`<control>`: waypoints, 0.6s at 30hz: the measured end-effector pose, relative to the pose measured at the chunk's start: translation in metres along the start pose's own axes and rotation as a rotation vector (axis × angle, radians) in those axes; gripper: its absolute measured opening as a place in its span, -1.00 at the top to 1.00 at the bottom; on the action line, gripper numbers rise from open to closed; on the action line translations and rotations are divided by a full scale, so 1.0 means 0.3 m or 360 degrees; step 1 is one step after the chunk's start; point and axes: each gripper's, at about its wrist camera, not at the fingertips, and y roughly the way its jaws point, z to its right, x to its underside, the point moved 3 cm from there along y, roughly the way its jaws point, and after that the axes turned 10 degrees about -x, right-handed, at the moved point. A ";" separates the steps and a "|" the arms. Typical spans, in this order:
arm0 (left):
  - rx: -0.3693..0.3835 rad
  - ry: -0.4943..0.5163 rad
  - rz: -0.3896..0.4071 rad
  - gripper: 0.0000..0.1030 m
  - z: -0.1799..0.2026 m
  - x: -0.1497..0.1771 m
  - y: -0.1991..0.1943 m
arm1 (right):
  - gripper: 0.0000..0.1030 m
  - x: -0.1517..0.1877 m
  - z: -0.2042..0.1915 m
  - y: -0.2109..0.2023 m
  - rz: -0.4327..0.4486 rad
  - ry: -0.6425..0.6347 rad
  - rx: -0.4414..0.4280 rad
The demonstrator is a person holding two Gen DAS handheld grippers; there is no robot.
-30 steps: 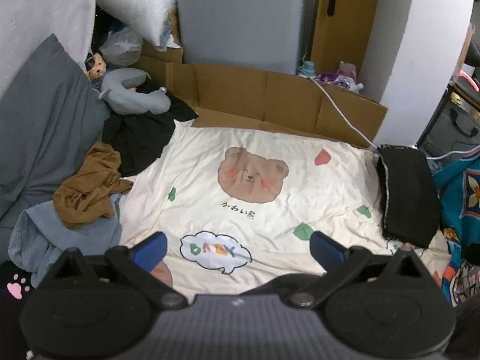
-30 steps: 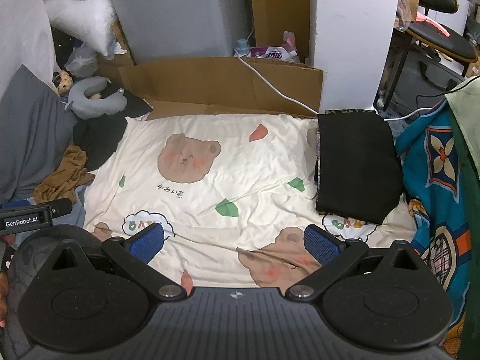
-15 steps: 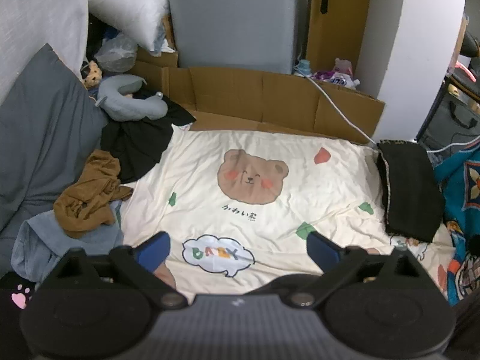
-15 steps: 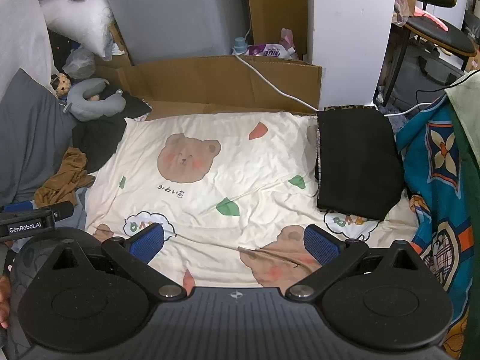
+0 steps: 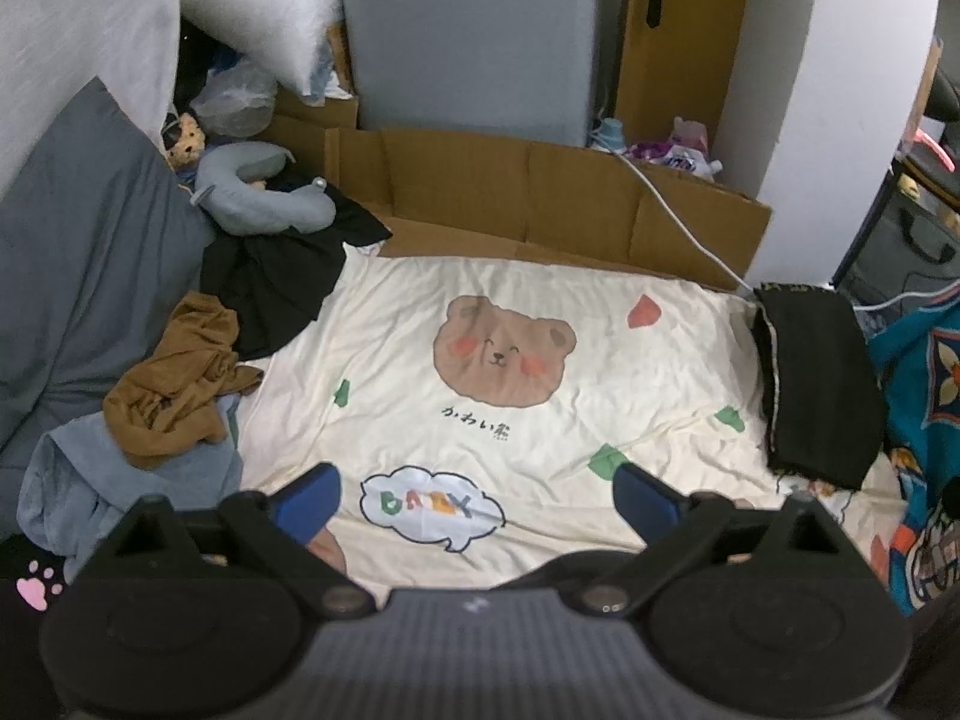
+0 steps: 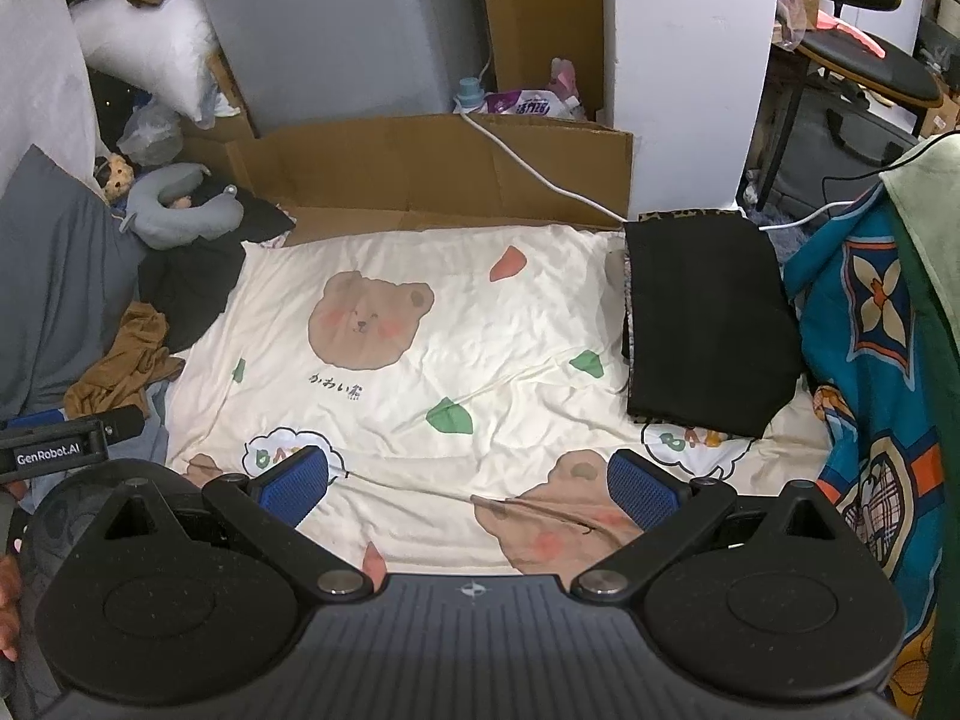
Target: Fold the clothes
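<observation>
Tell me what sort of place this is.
Most likely a cluttered bedroom or living space in a home. A cream bear-print sheet covers the soft work surface, a white pillow and a grey neck pillow lie behind, and unfolded clothes pile at the left.

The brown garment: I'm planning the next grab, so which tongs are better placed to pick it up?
Left, probably. The brown garment lies crumpled at the cream sheet's left edge, close beside the open left tongs. The open right tongs hang further right, nearer the folded black garment.

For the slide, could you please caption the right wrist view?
Open right tongs hover over a bear-print sheet, a folded black garment lying at its right edge.
</observation>
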 end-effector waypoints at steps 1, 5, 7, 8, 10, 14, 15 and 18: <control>-0.0008 0.0002 0.0004 -0.92 0.002 -0.001 -0.001 | -0.99 0.000 0.001 0.000 0.0002 0.0000 0.0001; -0.0024 0.0005 0.0002 -0.92 0.005 0.000 0.001 | -0.99 0.000 -0.001 0.002 0.0003 0.0000 0.0005; -0.0020 0.0006 -0.0006 -0.92 0.005 -0.002 0.004 | -0.99 0.000 -0.003 0.002 0.0005 0.0004 0.0004; -0.0018 0.0006 -0.0010 -0.92 0.004 -0.002 0.005 | -0.99 0.000 -0.004 0.002 0.0007 0.0006 0.0004; -0.0017 0.0007 -0.0015 -0.92 0.003 -0.003 0.008 | -0.99 0.000 -0.003 0.002 0.0009 0.0004 0.0004; -0.0026 0.0010 -0.0015 -0.92 0.004 -0.004 0.008 | -0.99 -0.001 -0.001 0.003 0.0012 0.0006 0.0002; -0.0027 0.0011 -0.0015 -0.92 0.005 -0.003 0.008 | -0.99 -0.001 -0.001 0.003 0.0013 0.0007 0.0001; -0.0028 0.0009 -0.0016 -0.92 0.006 -0.003 0.007 | -0.99 0.000 0.000 0.002 0.0014 0.0007 0.0001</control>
